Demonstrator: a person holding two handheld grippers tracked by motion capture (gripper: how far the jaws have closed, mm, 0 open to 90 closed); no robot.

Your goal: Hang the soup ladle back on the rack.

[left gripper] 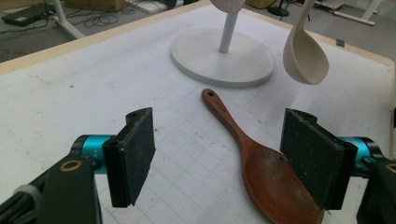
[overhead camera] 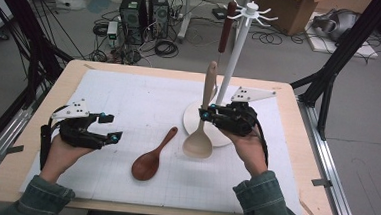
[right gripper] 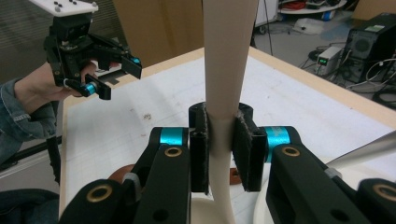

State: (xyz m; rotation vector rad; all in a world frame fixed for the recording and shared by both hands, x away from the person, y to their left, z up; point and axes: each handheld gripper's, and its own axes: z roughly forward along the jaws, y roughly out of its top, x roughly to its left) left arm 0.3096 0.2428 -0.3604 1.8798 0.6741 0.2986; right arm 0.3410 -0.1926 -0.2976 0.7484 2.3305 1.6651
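Observation:
A pale wooden spoon [overhead camera: 204, 119] hangs upright above the table, bowl down, with my right gripper [overhead camera: 204, 113] shut on its handle [right gripper: 223, 93]. The spoon's bowl [left gripper: 304, 56] hovers beside the white rack's round base [left gripper: 223, 56]. A dark brown wooden spoon [overhead camera: 153, 156] lies flat on the white mat, handle pointing toward the rack. My left gripper [overhead camera: 108, 128] stands open just left of it; in the left gripper view the brown spoon [left gripper: 261, 163] lies between the wide-apart pads [left gripper: 135, 156], nearer the right one. A dark utensil [overhead camera: 227, 27] hangs from the rack's hooks [overhead camera: 253, 12].
The white rack pole [overhead camera: 231, 65] rises at the table's back right. A white grid mat [overhead camera: 128, 103] covers most of the wooden table [overhead camera: 305, 159]. Computers and cables [overhead camera: 144, 14] sit on the floor behind, black frame legs [overhead camera: 331, 71] at the sides.

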